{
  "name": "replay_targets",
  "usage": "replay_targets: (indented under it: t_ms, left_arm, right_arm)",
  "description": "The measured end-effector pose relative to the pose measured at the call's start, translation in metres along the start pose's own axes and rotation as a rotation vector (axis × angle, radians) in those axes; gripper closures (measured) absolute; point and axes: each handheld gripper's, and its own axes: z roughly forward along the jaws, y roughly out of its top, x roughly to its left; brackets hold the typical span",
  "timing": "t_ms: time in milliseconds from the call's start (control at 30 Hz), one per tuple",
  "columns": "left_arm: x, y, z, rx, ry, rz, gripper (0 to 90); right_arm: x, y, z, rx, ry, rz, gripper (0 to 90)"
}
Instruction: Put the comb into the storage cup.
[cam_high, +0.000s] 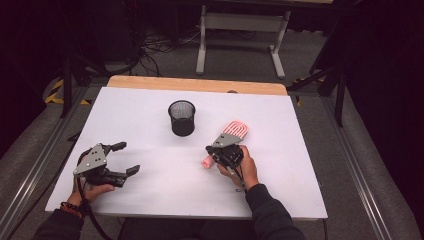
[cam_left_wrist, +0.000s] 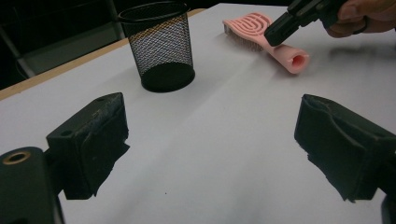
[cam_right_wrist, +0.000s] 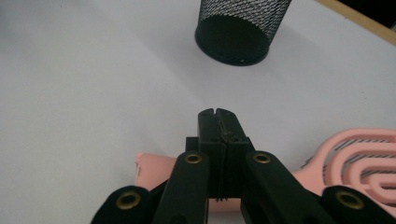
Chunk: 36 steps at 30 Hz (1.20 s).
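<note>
In the high view, two sleeved forearms come in from the bottom edge. At lower left the left gripper (cam_high: 125, 159) rests low over the white table (cam_high: 150, 200), its jaws spread wide with nothing between them; the left gripper view confirms it, the two black jaws standing far apart at the bottom corners of the frame over bare tabletop. A beaded band sits on that wrist.

Right of centre in the high view, the right gripper (cam_high: 211, 149) points toward the upper left, held in a hand (cam_high: 245, 167) — its jaws are pressed together, pad against pad. In the right gripper view the closed jaws rise from the bottom centre, and the gripper (cam_right_wrist: 218, 113) lies over the handle of the pink brush (cam_right_wrist: 362, 158) without clamping it: the handle end shows at lower left of the jaws, the ribbed head at lower right. Whether the gripper body touches the handle I cannot tell.

The brush (cam_high: 235, 131) lies flat on the table, right of centre, its hollow handle end toward the lower left and its head toward the upper right. In the left gripper view it sits at the upper right (cam_left_wrist: 261, 30), bristles down.

Farther back, just above centre, a black mesh cup (cam_high: 181, 118) stands upright — apart from the brush.
</note>
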Motion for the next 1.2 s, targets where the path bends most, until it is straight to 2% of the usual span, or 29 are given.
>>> replay_targets:
  t_ms: [100,300,567,800,1000,1200]
  left_arm:
    - [-0.001,0.001,-0.001,-0.002,-0.003,0.007,10.6]
    - [-0.001,0.001,-0.002,-0.002,-0.011,0.011,10.6]
    - [-0.001,0.001,-0.002,0.001,-0.008,0.012,10.5]
    - [-0.002,0.000,0.000,0.009,-0.019,0.010,10.5]
    - [-0.001,-0.001,0.000,0.007,-0.025,-0.005,10.1]
    - [-0.001,-0.001,0.001,0.013,-0.028,-0.001,9.9]
  right_arm:
    - [0.001,0.002,0.008,0.055,0.006,-0.009,89.1]
    - [0.001,-0.001,0.016,0.114,0.015,0.001,89.1]
    - [-0.006,-0.007,0.010,0.104,0.022,0.048,88.6]
    - [-0.004,-0.013,0.008,0.123,0.013,0.034,88.5]
    - [-0.006,-0.023,0.003,0.112,-0.005,0.056,87.9]
    - [-0.007,-0.027,-0.003,0.099,-0.012,0.070,87.7]
